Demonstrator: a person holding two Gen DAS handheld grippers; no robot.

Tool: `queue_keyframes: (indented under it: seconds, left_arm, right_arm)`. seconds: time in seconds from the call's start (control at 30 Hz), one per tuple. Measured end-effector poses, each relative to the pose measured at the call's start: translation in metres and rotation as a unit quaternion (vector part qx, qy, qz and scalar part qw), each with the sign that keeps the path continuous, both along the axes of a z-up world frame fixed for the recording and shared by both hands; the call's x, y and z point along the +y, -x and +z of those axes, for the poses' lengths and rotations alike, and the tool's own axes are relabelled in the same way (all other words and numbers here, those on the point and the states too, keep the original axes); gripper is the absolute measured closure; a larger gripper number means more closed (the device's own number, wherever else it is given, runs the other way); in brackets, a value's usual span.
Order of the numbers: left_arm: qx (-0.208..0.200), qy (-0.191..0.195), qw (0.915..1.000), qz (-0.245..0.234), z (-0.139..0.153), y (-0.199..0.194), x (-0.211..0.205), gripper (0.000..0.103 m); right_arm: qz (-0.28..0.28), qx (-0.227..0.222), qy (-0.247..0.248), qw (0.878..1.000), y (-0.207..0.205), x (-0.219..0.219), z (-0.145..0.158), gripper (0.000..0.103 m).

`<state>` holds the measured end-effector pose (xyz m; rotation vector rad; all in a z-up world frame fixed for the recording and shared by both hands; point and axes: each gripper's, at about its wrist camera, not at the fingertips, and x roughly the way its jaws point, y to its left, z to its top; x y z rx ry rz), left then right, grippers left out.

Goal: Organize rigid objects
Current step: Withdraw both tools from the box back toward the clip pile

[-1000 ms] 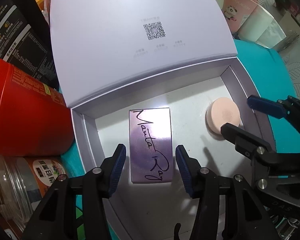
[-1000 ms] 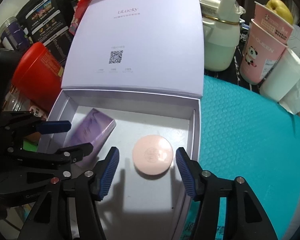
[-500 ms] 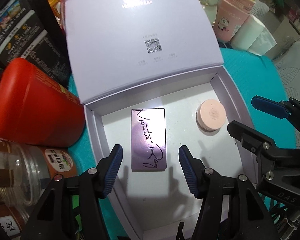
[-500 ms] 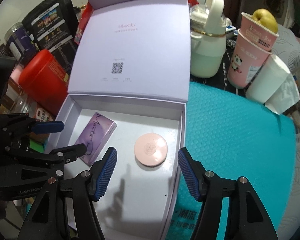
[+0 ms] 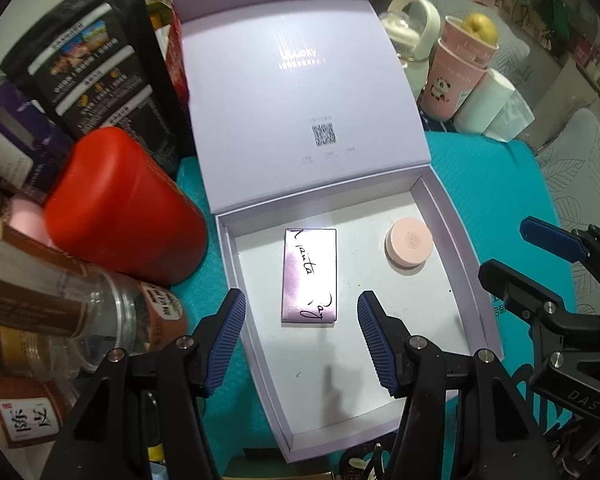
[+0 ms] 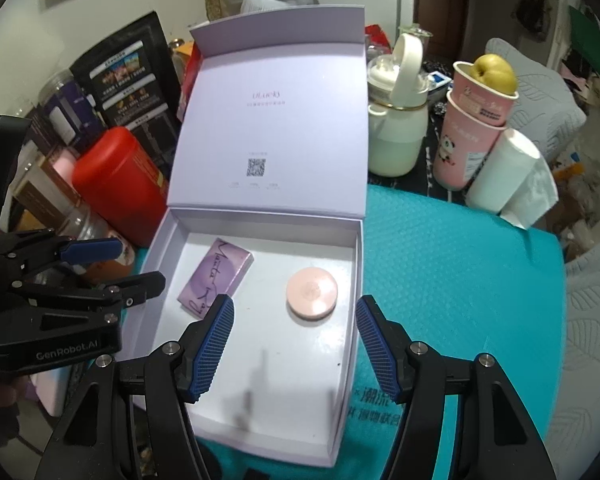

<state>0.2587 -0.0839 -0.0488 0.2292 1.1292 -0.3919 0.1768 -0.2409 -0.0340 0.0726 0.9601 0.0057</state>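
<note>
Both grippers have lifted, open and empty, left gripper (image 5: 302, 338) above the purple box (image 5: 309, 277), right gripper (image 6: 294, 346) above the pink compact (image 6: 311, 291).

The open box (image 6: 342, 408) sits on the mat (image 6: 460, 280), lid (image 6: 276, 128) raised at its far side. Inside, the flat carton (image 6: 216, 276) lies left, the round compact (image 6: 312, 291) right, apart. A canister (image 6: 116, 184) stands left of the box; the kettle (image 6: 396, 136) and cups (image 6: 472, 136) far right
</note>
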Motion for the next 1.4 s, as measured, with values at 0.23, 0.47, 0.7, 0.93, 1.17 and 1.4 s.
queue_keyframes:
  seconds: [0.23,0.47,0.7,0.93,1.17,1.4]
  left_arm:
    - [-0.025,0.01,0.9996,-0.001,0.023,0.015,0.008,0.024]
    - [-0.042,0.014,0.999,0.002,0.039,0.03,0.015,0.021]
    - [-0.06,0.013,0.9981,0.011,0.053,0.054,0.027,0.004]
    - [-0.067,0.018,0.9969,0.037,0.062,0.076,0.047,0.004]
    - [-0.092,0.02,0.995,0.035,0.067,0.105,0.062,0.004]
    - [-0.087,0.032,0.9944,0.051,0.07,0.129,0.074,0.004]
  right_arm:
    - [-0.006,-0.019,0.007,1.0,0.018,0.006,0.022,0.039]
    - [-0.006,-0.036,0.013,0.999,0.037,0.015,0.038,0.038]
    - [-0.004,-0.049,0.008,0.999,0.06,0.024,0.05,0.027]
    - [0.003,-0.065,-0.008,0.998,0.085,0.032,0.059,0.027]
    - [0.012,-0.068,-0.006,0.998,0.109,0.044,0.061,0.027]
    - [0.031,-0.07,-0.015,0.997,0.135,0.056,0.061,0.027]
